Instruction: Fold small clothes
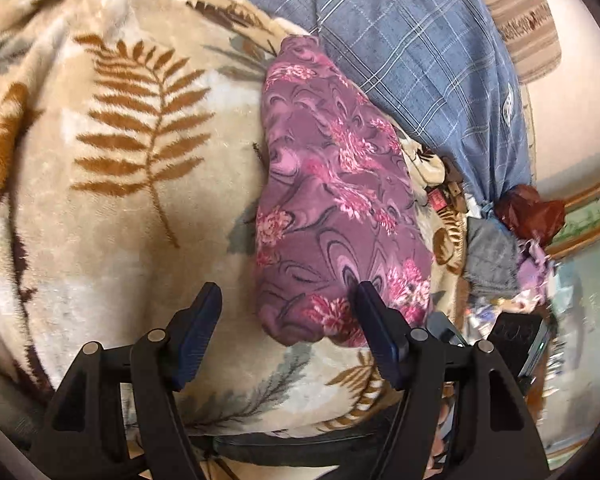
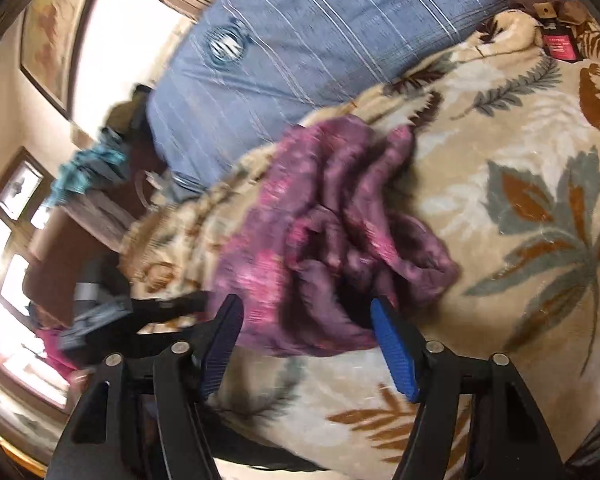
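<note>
A small purple garment with pink flowers (image 1: 332,200) lies folded in a long strip on a beige leaf-print blanket (image 1: 120,200). My left gripper (image 1: 288,300) is open, its fingers either side of the garment's near end, just above it. In the right wrist view the same garment (image 2: 332,232) looks bunched and blurred by motion. My right gripper (image 2: 306,312) is open with its fingers at the garment's near edge, holding nothing.
A blue plaid pillow (image 1: 420,52) lies beyond the garment, also in the right wrist view (image 2: 300,32). Small brown items and a red label (image 2: 556,44) sit on the blanket by the pillow. Cluttered clothes (image 1: 496,256) lie off the bed's side.
</note>
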{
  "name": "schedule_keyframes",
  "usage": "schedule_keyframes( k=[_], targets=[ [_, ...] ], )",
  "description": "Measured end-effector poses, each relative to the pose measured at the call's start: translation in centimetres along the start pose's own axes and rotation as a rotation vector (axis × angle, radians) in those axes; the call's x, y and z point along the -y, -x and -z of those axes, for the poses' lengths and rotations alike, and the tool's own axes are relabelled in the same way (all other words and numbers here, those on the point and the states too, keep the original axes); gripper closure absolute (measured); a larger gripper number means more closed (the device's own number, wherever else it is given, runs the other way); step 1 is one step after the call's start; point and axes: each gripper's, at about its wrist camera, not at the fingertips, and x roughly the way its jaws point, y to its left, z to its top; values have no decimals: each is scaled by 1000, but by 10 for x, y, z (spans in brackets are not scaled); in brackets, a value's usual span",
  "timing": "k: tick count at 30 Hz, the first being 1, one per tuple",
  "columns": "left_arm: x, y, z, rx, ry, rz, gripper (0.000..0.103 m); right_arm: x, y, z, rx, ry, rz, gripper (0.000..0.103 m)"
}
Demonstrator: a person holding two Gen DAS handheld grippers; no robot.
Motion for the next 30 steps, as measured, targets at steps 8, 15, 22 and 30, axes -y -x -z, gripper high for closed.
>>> schedule_keyframes(
  k=[8, 15, 22, 30],
  targets=[
    [-9, -24, 1, -63, 21, -37, 26, -22, 11, -7, 8, 76, 37, 97],
    [7, -18, 6, 0, -52, -104, 25, 27, 8, -14, -2, -38, 115, 97],
    [22, 8, 27, 150, -167, -242, 25, 16, 22, -12, 73, -1, 49, 53],
    [22, 18, 44, 189, -184, -298, 25, -15, 50, -5, 165, 102, -5, 39]
  ],
)
